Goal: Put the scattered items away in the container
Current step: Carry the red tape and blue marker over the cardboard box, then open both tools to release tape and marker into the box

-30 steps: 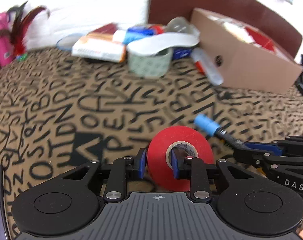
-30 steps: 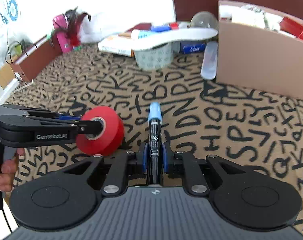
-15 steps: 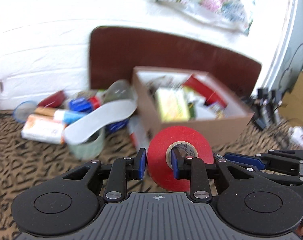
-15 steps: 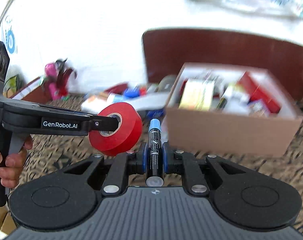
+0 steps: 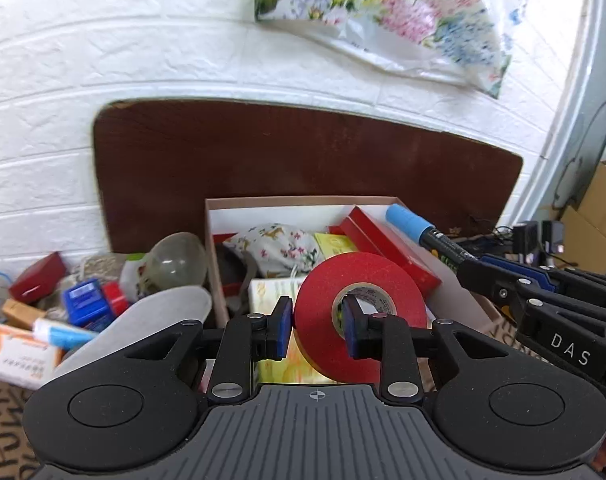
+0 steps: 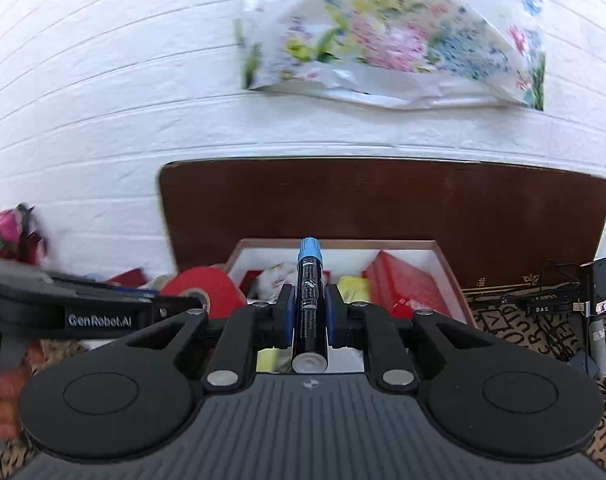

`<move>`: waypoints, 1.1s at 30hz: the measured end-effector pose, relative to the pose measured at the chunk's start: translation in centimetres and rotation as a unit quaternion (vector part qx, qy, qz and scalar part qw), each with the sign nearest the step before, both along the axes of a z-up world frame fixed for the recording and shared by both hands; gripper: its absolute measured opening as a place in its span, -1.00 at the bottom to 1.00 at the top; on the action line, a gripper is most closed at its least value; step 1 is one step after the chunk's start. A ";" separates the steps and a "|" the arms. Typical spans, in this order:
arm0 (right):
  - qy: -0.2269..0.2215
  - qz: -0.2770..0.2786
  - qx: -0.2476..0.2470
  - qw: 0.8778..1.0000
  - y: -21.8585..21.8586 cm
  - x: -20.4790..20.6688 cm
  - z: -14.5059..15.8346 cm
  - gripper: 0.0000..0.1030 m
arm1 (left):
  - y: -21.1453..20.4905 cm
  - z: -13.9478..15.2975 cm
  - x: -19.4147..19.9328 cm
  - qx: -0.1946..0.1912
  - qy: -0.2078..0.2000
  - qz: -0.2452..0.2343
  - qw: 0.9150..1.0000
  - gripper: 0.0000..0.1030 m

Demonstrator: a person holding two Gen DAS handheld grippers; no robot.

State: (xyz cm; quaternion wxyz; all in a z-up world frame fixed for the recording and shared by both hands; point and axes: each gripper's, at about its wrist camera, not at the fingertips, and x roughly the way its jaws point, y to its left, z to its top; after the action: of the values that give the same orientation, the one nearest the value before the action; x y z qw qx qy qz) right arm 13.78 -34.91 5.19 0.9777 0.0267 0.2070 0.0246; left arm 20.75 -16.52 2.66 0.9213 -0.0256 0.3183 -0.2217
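Note:
My left gripper is shut on a red tape roll, one finger through its core, and holds it above the near left part of the cardboard box. My right gripper is shut on a black marker with a blue cap and holds it over the box. The marker and the right gripper also show at the right in the left wrist view. The tape roll shows at the left in the right wrist view. The box holds red boxes, a floral pouch and yellow packets.
Left of the box lie a grey insole, a clear bulb, a blue box, a tube and an orange-white packet. A brown headboard and white brick wall stand behind. A letter-patterned cloth covers the surface.
Both grippers have risen and moved forward from the cloth to above the box, carrying the tape roll and the marker. The box now fills the view below them.

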 end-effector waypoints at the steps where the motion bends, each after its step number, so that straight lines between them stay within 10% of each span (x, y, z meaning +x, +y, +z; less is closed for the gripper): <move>1: 0.002 -0.005 0.004 1.000 -0.5 0.9 -0.3 -0.66 | -0.6 -0.4 0.8 0.004 0.003 0.000 1.000 -0.53; 7: 0.031 -0.023 0.016 0.999 -2.3 5.4 -3.2 -0.66 | -2.9 -3.0 4.2 0.015 0.012 -0.006 1.000 -0.37; 10: 0.056 -0.032 0.010 0.998 -2.7 7.2 -5.2 -0.38 | -2.7 -3.5 4.2 0.020 -0.011 0.022 1.000 0.67; 11: 0.065 -0.041 0.006 0.997 -2.8 7.5 -5.9 0.27 | -2.4 -3.4 4.0 0.021 -0.026 0.040 0.999 1.00; 21: 0.063 -0.042 0.020 0.997 -2.6 5.6 -7.8 0.93 | 0.3 -3.3 2.4 0.002 -0.038 0.042 0.998 1.00; 33: 0.066 -0.004 -0.002 0.998 1.9 3.0 -5.4 0.99 | 5.0 -2.6 -2.6 -0.035 -0.013 0.057 0.998 1.00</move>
State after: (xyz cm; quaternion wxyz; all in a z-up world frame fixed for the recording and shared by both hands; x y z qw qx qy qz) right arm 16.83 -32.98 -0.18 0.9621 0.0271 0.2707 0.0181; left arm 18.17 -11.52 0.08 0.9352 -0.0730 0.2963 -0.1798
